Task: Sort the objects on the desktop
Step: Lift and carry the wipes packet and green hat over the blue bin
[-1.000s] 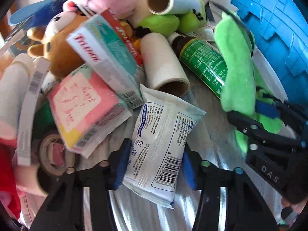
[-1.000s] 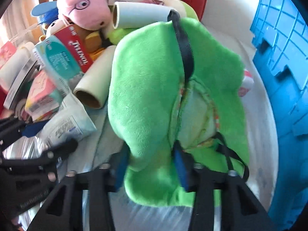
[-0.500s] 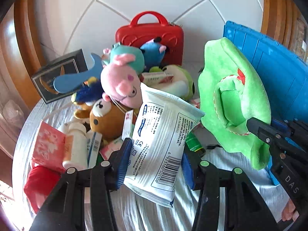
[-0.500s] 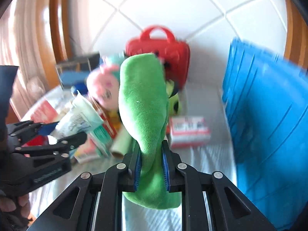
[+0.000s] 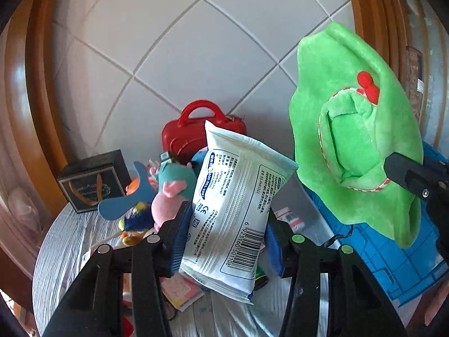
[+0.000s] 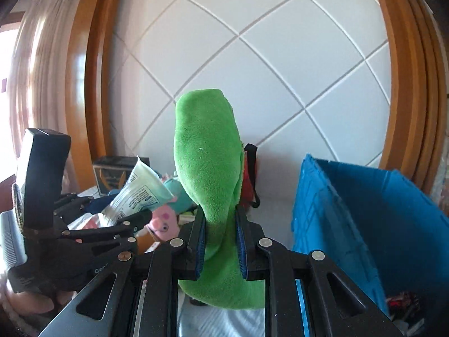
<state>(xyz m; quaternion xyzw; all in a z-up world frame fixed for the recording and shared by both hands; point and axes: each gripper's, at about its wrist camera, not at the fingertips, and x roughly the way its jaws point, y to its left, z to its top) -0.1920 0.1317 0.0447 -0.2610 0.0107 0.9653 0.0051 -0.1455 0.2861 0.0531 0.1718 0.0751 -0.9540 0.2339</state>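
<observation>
Green plush toy [image 6: 207, 168] hangs pinched in the right gripper [image 6: 220, 241], whose jaws have just been closing on it, beside a blue crate [image 6: 350, 210]. Left gripper [image 5: 227, 241] clamps a white wipes pack [image 5: 238, 205] above the cluttered table [image 5: 64, 241].
</observation>
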